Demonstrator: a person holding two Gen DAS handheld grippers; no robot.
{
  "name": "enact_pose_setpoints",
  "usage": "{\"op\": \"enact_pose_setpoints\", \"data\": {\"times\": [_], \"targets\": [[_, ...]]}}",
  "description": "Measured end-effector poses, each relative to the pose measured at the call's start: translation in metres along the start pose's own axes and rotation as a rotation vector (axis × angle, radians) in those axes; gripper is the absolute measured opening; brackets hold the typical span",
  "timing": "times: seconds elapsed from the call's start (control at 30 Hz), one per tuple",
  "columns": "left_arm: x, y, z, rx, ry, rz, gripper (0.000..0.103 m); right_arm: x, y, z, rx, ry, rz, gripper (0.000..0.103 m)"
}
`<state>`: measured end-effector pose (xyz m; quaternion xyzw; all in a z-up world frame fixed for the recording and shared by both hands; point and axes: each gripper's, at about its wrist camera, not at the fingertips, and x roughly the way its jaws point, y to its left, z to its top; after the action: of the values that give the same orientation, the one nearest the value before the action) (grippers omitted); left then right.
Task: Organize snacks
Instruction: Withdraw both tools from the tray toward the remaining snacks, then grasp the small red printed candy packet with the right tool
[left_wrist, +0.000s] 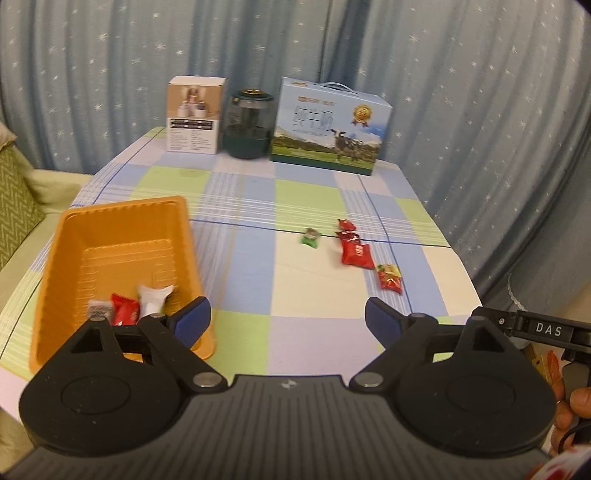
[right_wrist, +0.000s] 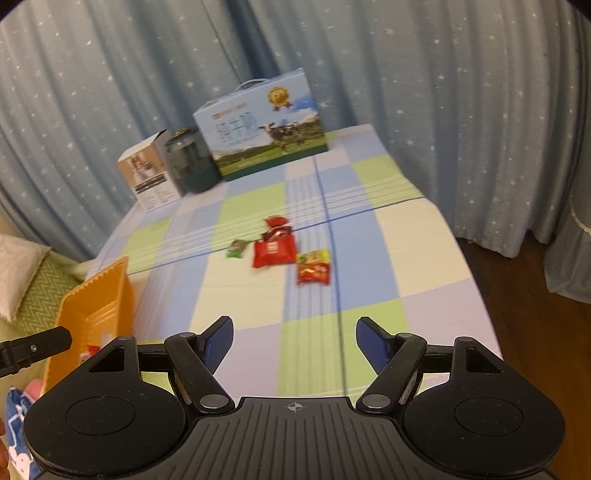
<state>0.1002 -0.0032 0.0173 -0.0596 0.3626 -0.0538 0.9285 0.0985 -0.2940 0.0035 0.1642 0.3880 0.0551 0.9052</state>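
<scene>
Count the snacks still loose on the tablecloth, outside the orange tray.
5: green candy, two small red candies behind the big red packet, and a red-yellow packet nearest.

A ribbed, semi-gloss orange plastic tray (left_wrist: 122, 236) is seen at lower left. Glossy foil wrappers (left_wrist: 355, 253) are shown mid-frame on a matt checked cloth (left_wrist: 258, 206).

Your left wrist camera looks forward over its claw (left_wrist: 288, 317) from the near edge of the checked-cloth surface (left_wrist: 258, 280), close above the orange plastic tray (left_wrist: 74, 229). Your right wrist camera sits further right, angled leftward. Both views share the red snack packets (right_wrist: 275, 251), the tray and the blue cow-printed carton (right_wrist: 258, 122).
</scene>
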Motion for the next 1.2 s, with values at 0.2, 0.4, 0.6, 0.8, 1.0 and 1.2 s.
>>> {"op": "enact_pose_setpoints", "data": {"times": [0.2,0.4,0.6,0.8,1.0,1.2], "targets": [[0.021,-0.020,0.003,0.035,0.006,-0.027,0.089,0.009,-0.013,0.003,-0.003,-0.007,-0.005,0.073],[0.044,-0.030,0.007,0.058,0.021,-0.047,0.089,0.028,-0.019,0.007,-0.020,-0.003,0.006,0.073],[0.070,-0.037,0.012,0.092,0.030,-0.054,0.089,0.054,-0.021,0.012,-0.051,-0.004,0.017,0.073],[0.103,-0.039,0.018,0.107,0.038,-0.057,0.089,0.097,-0.022,0.018,-0.096,0.013,0.017,0.073],[0.137,-0.039,0.021,0.128,0.052,-0.050,0.089,0.138,-0.018,0.021,-0.164,0.024,0.033,0.062],[0.163,-0.034,0.021,0.131,0.066,-0.046,0.089,0.178,-0.010,0.018,-0.349,0.032,0.032,0.053]]}}
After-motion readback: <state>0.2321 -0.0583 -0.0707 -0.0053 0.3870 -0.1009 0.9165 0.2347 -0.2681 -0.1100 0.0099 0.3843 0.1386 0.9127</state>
